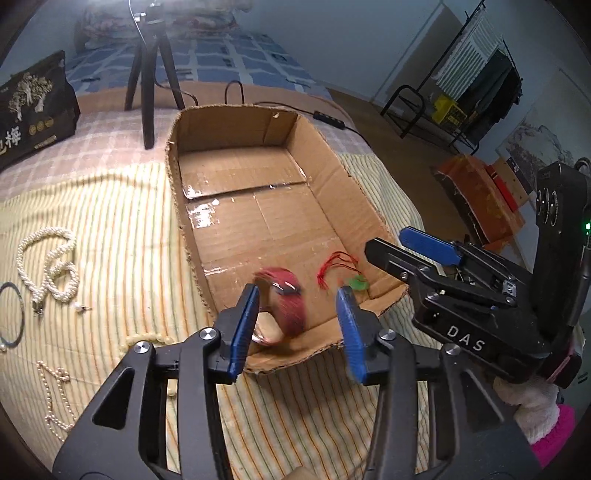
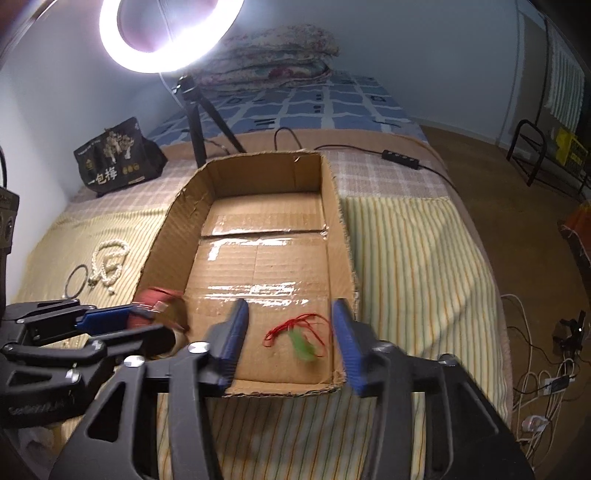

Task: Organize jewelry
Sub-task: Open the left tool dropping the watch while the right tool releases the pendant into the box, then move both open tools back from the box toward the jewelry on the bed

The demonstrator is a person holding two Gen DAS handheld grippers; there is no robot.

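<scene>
An open cardboard box (image 1: 255,218) lies on the striped bedspread. My left gripper (image 1: 298,326) hangs open over the box's near edge. A blurred red bracelet (image 1: 286,302) sits between its blue pads (image 1: 243,325), close to the left one and free of the right. A green pendant on a red cord (image 1: 354,282) lies in the box's near right corner. In the right wrist view my right gripper (image 2: 291,336) is open above that same corner. The pendant (image 2: 303,347) shows blurred between its fingers (image 2: 345,339), touching neither. Each gripper appears in the other's view, the right gripper (image 1: 388,240) and the left gripper (image 2: 147,321).
Left of the box lie a white pearl necklace (image 1: 48,269), a dark hoop (image 1: 11,314), a pearl earring (image 1: 79,306) and a thin bead chain (image 1: 55,398). A tripod (image 1: 147,74), a lit ring light (image 2: 166,33) and a black bag (image 1: 33,107) stand behind.
</scene>
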